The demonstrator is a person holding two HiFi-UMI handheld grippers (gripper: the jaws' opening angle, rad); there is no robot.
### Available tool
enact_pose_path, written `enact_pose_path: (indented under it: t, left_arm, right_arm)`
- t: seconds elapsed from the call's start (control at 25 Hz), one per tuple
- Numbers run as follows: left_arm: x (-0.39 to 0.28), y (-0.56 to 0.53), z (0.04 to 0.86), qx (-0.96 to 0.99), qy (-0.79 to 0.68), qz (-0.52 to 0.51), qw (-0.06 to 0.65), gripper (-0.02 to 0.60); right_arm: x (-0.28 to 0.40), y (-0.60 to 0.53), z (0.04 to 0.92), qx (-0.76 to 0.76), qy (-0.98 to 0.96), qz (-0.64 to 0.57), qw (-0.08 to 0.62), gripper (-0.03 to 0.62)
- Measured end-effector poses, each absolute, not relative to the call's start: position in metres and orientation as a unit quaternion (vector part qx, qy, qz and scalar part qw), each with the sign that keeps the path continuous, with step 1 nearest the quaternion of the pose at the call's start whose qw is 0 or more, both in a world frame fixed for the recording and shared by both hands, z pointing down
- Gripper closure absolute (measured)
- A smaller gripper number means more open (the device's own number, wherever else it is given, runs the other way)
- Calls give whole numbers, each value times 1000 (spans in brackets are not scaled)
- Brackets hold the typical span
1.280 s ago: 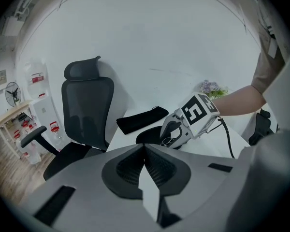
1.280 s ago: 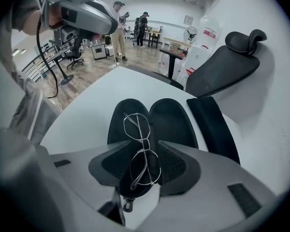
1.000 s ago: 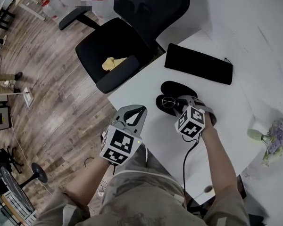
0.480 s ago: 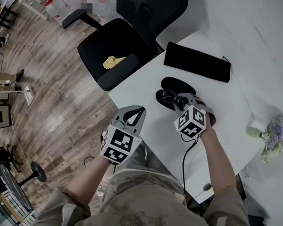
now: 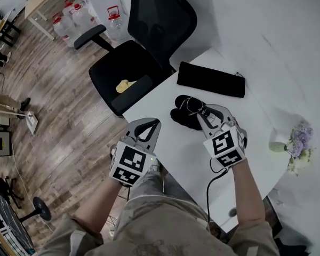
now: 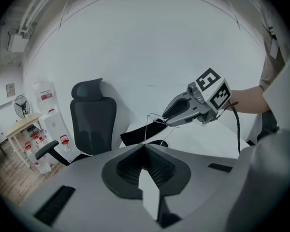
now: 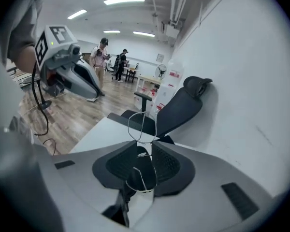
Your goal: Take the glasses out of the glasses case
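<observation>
Right gripper view shows the right gripper (image 7: 144, 148) clamped on the wire-rimmed glasses (image 7: 141, 125) between the two lens rings. One ring stands above the jaws and the other hangs below them. Left gripper (image 6: 145, 148), in its own view, has its jaws pressed together with nothing between them. From the head view it hangs off the near edge of the white table (image 5: 176, 159), to the left. The glasses are held just above the open black glasses case (image 5: 182, 117), which lies on the table. Beyond the case lies a flat black pouch (image 5: 210, 80), and a small vase of purple flowers (image 5: 294, 145) stands at the right. A black office chair (image 5: 133, 68) sits past the table's far corner.
</observation>
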State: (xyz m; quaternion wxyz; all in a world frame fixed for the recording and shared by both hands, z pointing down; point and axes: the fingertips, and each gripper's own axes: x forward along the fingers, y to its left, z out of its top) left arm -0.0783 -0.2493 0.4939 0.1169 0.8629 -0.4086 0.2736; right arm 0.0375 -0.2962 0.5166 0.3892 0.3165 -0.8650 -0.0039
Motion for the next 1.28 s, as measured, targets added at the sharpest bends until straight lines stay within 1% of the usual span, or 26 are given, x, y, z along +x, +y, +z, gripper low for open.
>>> enact_pose_path:
  t: [0.36, 0.68, 1.0, 1.28]
  left_arm:
    - [-91, -253, 408, 867, -439, 231, 37, 565]
    - [-95, -231, 346, 870, -455, 189, -18, 566]
    - [-96, -202, 317, 872, -460, 166, -37, 565]
    - [-91, -184, 319, 874, -454, 170, -33, 566]
  right_arm:
    - [46, -270, 371, 410, -881, -30, 235, 477]
    - [61, -223, 299, 447, -882, -57, 141, 478]
    - [72, -178, 276, 464, -881, -28, 86, 478]
    - [75, -153, 286, 464, -881, -11, 87, 479]
